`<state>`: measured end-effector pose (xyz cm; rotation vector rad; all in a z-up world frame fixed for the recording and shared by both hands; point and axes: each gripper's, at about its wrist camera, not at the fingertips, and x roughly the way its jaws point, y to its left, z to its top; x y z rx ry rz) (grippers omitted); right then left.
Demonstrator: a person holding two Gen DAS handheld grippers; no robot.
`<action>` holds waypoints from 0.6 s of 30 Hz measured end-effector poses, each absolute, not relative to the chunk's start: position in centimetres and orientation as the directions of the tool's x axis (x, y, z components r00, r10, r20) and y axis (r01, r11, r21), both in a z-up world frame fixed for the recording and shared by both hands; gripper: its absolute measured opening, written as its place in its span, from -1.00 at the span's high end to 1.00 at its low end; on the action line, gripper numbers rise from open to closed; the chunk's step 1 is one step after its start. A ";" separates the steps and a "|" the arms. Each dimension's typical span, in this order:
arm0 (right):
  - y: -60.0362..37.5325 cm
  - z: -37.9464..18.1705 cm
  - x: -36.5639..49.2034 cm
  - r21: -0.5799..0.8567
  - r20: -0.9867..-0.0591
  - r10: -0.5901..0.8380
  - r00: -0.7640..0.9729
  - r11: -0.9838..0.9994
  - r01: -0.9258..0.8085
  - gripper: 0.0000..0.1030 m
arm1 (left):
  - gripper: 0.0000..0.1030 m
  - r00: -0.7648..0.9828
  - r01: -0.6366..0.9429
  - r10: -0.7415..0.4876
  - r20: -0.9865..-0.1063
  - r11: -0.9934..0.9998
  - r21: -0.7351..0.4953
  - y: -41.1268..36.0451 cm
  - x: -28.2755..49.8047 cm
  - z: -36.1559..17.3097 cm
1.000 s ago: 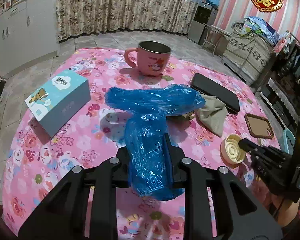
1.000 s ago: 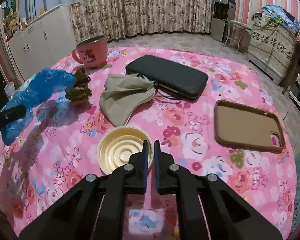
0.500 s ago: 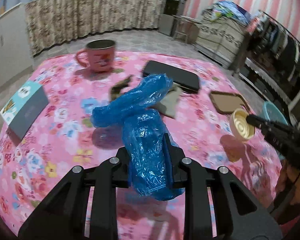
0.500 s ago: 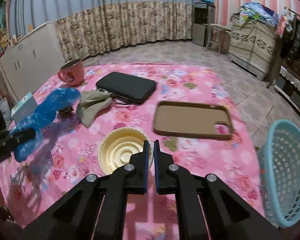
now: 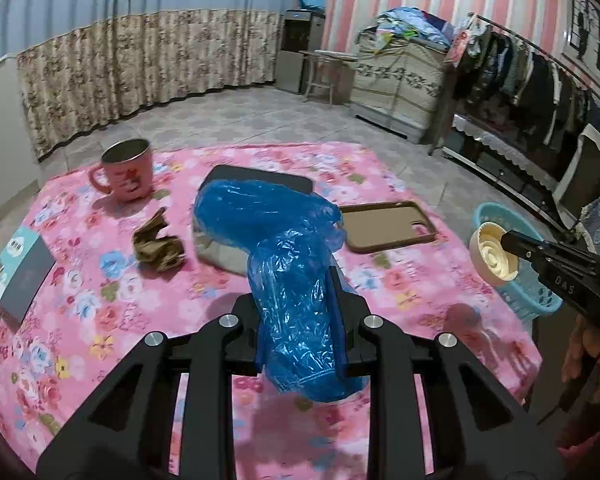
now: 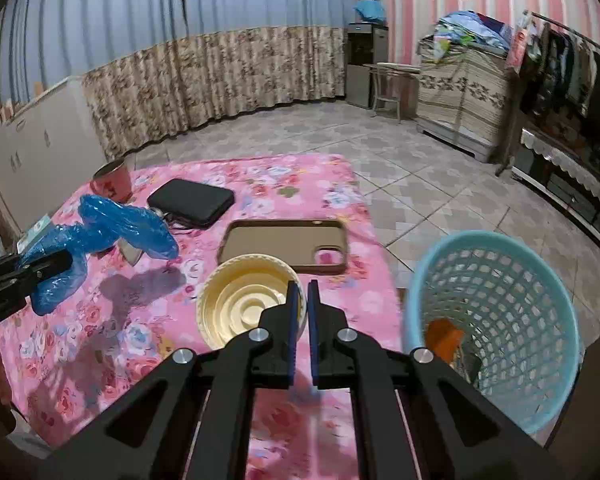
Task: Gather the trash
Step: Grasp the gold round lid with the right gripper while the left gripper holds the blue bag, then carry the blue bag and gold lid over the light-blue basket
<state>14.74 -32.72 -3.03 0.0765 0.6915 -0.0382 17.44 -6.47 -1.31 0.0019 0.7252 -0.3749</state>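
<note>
Left gripper (image 5: 300, 320) is clamped on a crumpled blue plastic bag (image 5: 288, 268); the bag bulges out past the fingers and is held above the surface (image 5: 100, 320), which has a pink floral cover. Right gripper (image 6: 303, 320) is nearly closed, pinching the rim of a cream plastic lid (image 6: 244, 300), also lifted off the surface. In the left wrist view the lid (image 5: 494, 254) sits in front of the light blue basket (image 5: 532, 300), which stands on the floor just off the surface edge. The right wrist view shows the basket (image 6: 492, 312) right of the lid, something orange at its bottom.

On the surface: crumpled brown wrapper (image 5: 156, 246), pink mug (image 5: 126, 176), black case (image 6: 191, 202), brown phone case (image 6: 284, 245), teal box (image 5: 18, 270) at the left edge. A greyish cloth is partly hidden behind the bag.
</note>
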 end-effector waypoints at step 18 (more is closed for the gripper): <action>-29.2 -6.1 16.5 0.065 -0.686 0.045 0.726 0.998 0.000 0.90 | -0.27 0.646 0.265 -0.247 -0.723 0.960 -0.091 -1.0 17.3 -5.8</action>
